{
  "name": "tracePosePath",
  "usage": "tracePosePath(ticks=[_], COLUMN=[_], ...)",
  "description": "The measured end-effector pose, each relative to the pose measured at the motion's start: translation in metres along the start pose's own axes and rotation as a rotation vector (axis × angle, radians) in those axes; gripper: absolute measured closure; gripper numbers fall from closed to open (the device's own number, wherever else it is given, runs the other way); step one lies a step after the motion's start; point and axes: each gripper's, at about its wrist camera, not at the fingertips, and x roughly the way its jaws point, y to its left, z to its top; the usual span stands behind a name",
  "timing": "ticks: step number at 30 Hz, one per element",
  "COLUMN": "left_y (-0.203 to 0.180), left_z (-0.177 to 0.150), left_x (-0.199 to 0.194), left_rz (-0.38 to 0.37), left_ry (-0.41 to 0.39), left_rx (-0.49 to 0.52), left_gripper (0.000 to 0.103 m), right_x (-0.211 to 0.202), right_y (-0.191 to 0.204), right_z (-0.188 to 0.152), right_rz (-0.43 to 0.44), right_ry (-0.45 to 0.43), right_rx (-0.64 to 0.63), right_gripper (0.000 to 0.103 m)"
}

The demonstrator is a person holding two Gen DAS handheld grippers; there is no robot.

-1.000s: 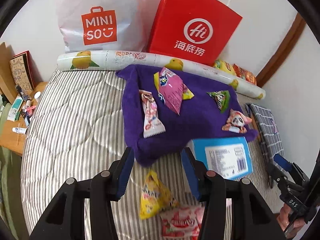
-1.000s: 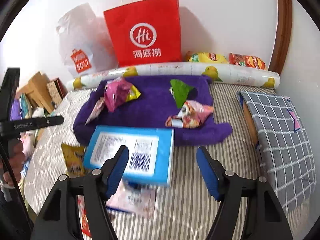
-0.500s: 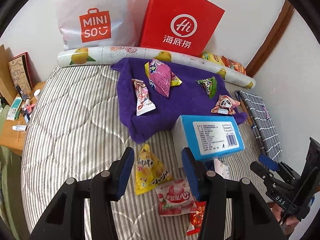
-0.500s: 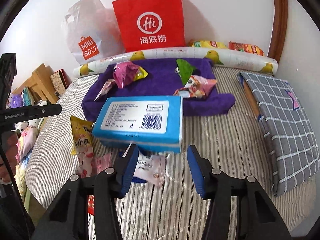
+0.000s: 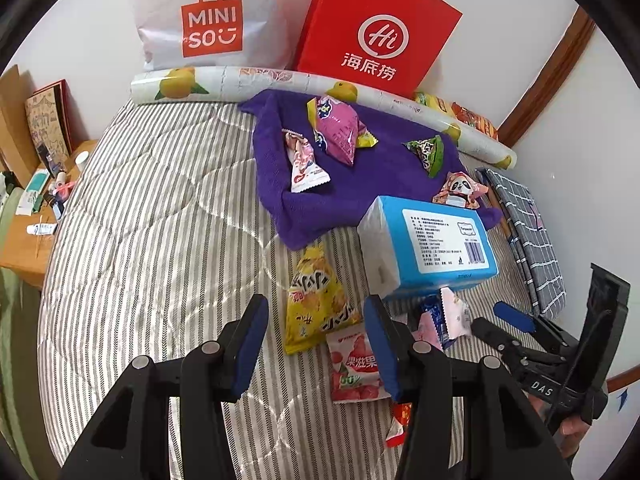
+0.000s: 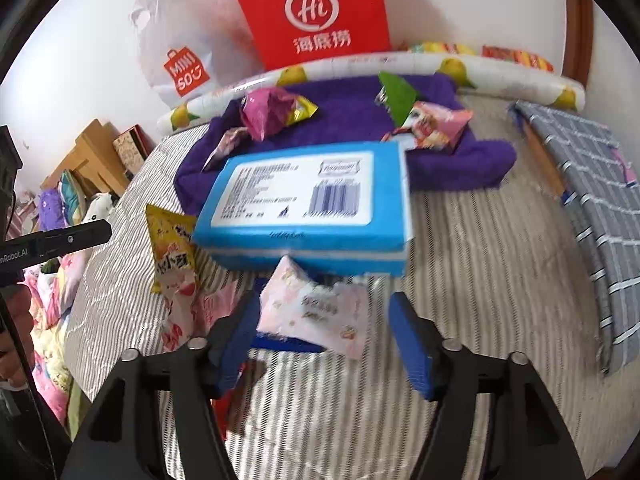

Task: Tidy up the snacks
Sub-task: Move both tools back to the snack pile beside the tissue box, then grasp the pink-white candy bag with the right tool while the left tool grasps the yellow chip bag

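Several snack packets lie on a purple towel [image 5: 340, 196] [image 6: 352, 120] on the striped bed. Nearer, a yellow packet [image 5: 316, 304] [image 6: 172, 240] and a red strawberry packet [image 5: 354, 364] lie on the mattress. My left gripper [image 5: 316, 344] hovers open over them, touching neither. A pale pink packet [image 6: 316, 312] [image 5: 452, 316] lies against the front of a blue box [image 6: 308, 200] [image 5: 432, 240]. My right gripper [image 6: 326, 340] straddles that packet with its jaws opening. Its pads do not press on it. From the left wrist view the right gripper [image 5: 516, 320] shows at the lower right.
A white Miniso bag [image 5: 212, 20] and a red paper bag [image 5: 376, 32] lean on the wall behind a printed roll [image 5: 280, 80]. A grey checked cloth [image 6: 592, 184] lies at the bed's right side. A wooden side table [image 5: 32, 232] with small items stands left.
Both grippers drew back toward the near edge of the bed. The right one sank over the pink packet, narrowing and then widening its jaws. The yellow and red packets came between the left fingers.
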Motion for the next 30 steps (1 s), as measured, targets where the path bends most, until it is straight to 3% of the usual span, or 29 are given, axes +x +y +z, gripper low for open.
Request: tracePosePath(ticks=[4, 9, 14, 25, 30], left_y=[0.005, 0.009, 0.019, 0.028, 0.027], left_z=[-0.003, -0.007, -0.008, -0.009, -0.010], left_x=[0.001, 0.001, 0.006, 0.015, 0.015], left_rz=[-0.008, -0.015, -0.029, -0.054, -0.061], left_ry=[0.007, 0.005, 0.013, 0.026, 0.022], left_rx=[0.001, 0.010, -0.004, -0.018, -0.006], left_gripper=[0.056, 0.056, 0.056, 0.056, 0.056], right_x=[0.014, 0.029, 0.040, 0.053, 0.048], right_y=[0.003, -0.002, -0.007, 0.011, 0.005], right_z=[-0.001, -0.002, -0.003, 0.003, 0.001], right_rz=[-0.029, 0.024, 0.012, -0.089, -0.064], right_ry=[0.028, 0.071, 0.089, 0.080, 0.070], right_rx=[0.027, 0.104, 0.161, 0.078, 0.069], right_gripper=[0.025, 0.025, 0.025, 0.020, 0.033])
